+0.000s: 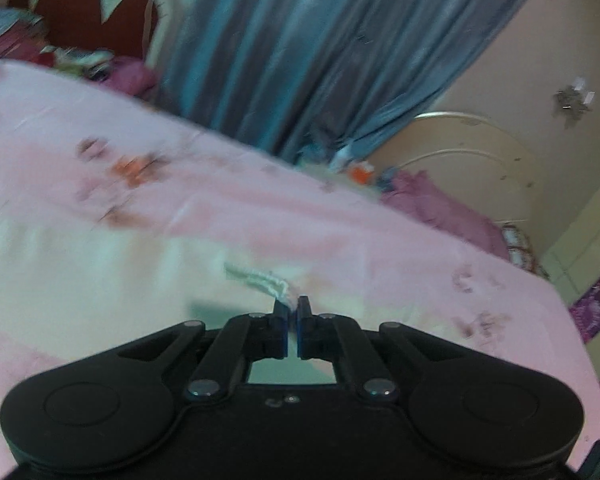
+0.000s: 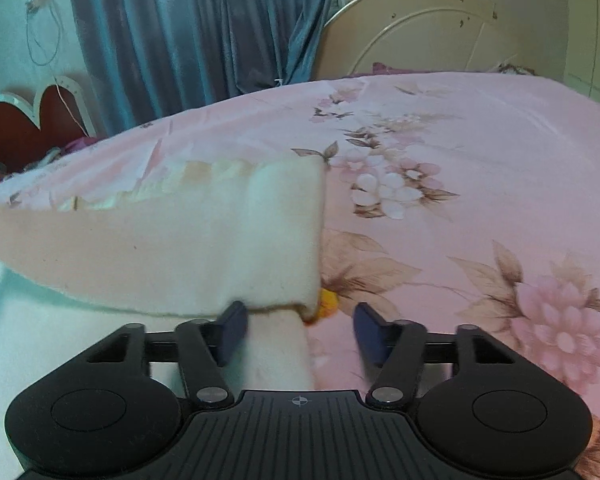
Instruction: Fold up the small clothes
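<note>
A small cream-white fleece garment (image 2: 188,240) lies on the pink floral bed sheet (image 2: 480,152), one layer folded over another, with an orange patch (image 2: 326,307) at its near right corner. My right gripper (image 2: 298,328) is open, its jaws astride that near right corner of the garment. In the blurred left wrist view the garment (image 1: 80,280) lies pale on the sheet (image 1: 220,184). My left gripper (image 1: 293,312) is shut on the garment's white ribbed edge (image 1: 260,278).
A blue-grey curtain (image 2: 204,28) hangs behind the bed. A cream headboard (image 2: 420,32) stands at the far right, a red heart-shaped board (image 2: 24,128) at the far left. Purple bedding (image 1: 440,204) and mixed clutter (image 1: 100,64) lie beyond the bed's far edge.
</note>
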Demonstrator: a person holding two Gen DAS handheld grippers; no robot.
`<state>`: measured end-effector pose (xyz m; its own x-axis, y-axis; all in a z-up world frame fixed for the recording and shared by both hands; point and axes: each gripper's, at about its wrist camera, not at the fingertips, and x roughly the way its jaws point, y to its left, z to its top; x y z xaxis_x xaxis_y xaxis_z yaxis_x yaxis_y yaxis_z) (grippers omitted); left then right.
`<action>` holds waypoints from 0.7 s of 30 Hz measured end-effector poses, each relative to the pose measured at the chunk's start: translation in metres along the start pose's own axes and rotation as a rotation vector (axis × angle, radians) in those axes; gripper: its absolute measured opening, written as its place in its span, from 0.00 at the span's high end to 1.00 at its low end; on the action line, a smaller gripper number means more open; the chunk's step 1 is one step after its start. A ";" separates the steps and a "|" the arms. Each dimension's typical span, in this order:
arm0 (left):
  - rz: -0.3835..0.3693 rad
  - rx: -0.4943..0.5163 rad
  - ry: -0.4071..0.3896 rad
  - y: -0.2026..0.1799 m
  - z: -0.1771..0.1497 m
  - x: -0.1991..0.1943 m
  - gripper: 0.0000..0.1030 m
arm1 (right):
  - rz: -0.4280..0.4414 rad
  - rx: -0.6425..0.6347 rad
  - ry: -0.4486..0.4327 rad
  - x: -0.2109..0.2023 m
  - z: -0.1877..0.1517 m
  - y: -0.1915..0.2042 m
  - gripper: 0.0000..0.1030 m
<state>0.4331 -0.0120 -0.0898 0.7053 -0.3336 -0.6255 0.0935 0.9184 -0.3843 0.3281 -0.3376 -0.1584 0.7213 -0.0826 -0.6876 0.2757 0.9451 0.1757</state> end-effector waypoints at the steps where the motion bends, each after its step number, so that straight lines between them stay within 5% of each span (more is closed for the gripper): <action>1: 0.020 -0.002 0.011 0.006 -0.004 0.003 0.97 | 0.012 0.008 0.001 0.001 0.001 0.000 0.57; 4: 0.064 0.006 0.034 0.017 -0.014 0.014 0.97 | 0.026 0.030 0.001 0.001 0.005 0.000 0.89; 8: 0.093 -0.040 0.040 0.033 -0.022 0.019 0.97 | 0.027 0.050 -0.005 -0.006 0.002 -0.005 0.95; 14: 0.151 0.038 0.097 0.037 -0.036 0.033 0.96 | 0.014 0.034 0.012 -0.014 -0.003 -0.008 0.95; 16: 0.169 0.066 0.089 0.033 -0.038 0.030 0.82 | 0.014 0.039 0.006 -0.021 -0.004 -0.010 0.94; 18: 0.171 0.064 0.086 0.032 -0.037 0.025 0.61 | 0.049 0.066 -0.006 -0.030 -0.001 -0.015 0.87; 20: 0.183 0.087 0.060 0.029 -0.036 0.016 0.39 | 0.068 0.076 -0.046 -0.039 0.004 -0.016 0.39; 21: 0.205 0.105 0.037 0.027 -0.036 0.011 0.35 | 0.070 0.073 -0.064 -0.041 0.009 -0.016 0.36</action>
<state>0.4182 0.0015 -0.1312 0.6911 -0.1436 -0.7084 0.0247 0.9842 -0.1754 0.2993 -0.3520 -0.1268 0.7791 -0.0397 -0.6257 0.2671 0.9239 0.2740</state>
